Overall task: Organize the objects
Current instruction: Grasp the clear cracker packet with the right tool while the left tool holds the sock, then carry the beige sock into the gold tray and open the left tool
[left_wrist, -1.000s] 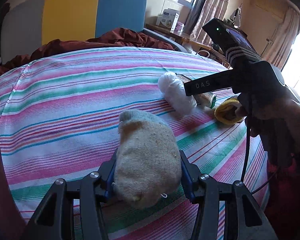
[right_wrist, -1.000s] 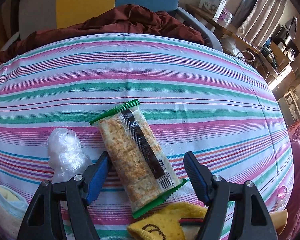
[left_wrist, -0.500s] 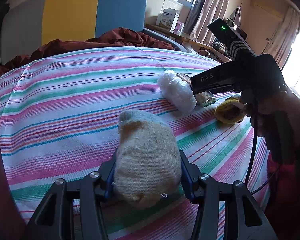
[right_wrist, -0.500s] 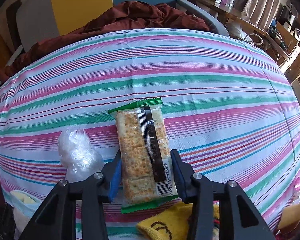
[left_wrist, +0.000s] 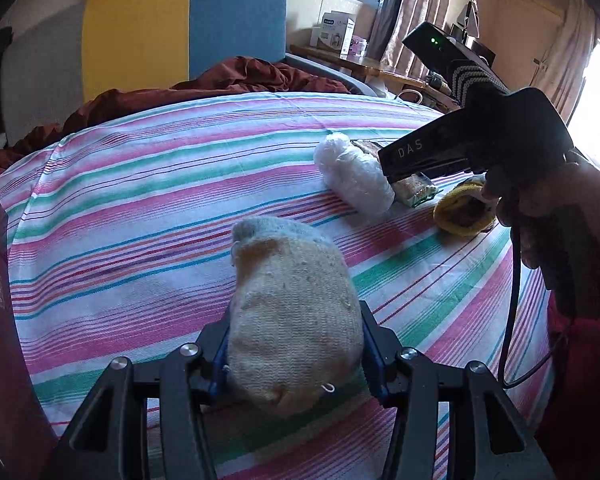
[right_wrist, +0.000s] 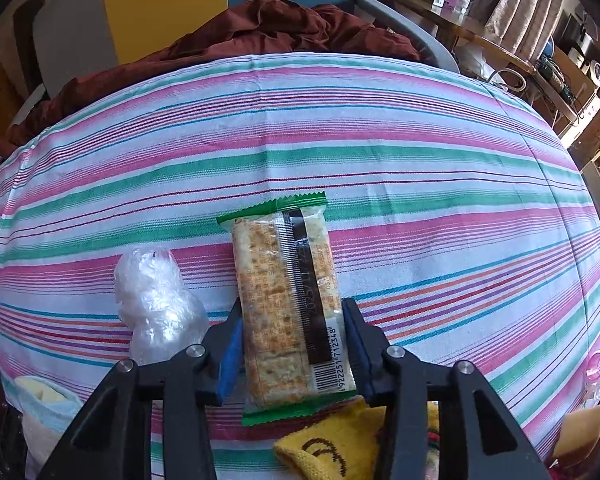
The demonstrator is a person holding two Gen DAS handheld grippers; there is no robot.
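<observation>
My left gripper [left_wrist: 294,344] is shut on a cream rolled sock [left_wrist: 292,312] that rests on the striped cloth [left_wrist: 140,216]. My right gripper [right_wrist: 294,336] is shut on a green-edged cracker packet [right_wrist: 288,300], which lies lengthwise between the jaws on the cloth [right_wrist: 420,184]. In the left wrist view the right gripper [left_wrist: 388,168] shows at the right, over the packet [left_wrist: 414,190]. A crumpled clear plastic bag [right_wrist: 156,300] lies just left of the packet, also in the left wrist view [left_wrist: 356,178]. A yellow sock [right_wrist: 340,444] lies below the packet, also in the left wrist view [left_wrist: 462,214].
A dark red blanket [right_wrist: 260,36] is heaped at the far edge before a yellow and blue chair back [left_wrist: 180,28]. A wooden side table with a white box [left_wrist: 336,36] stands at the back right. A pale blue and cream sock [right_wrist: 44,404] shows at the lower left.
My right gripper has closed on the cracker packet and turned it straight between the jaws. My left gripper has stayed still, shut on the cream sock.
</observation>
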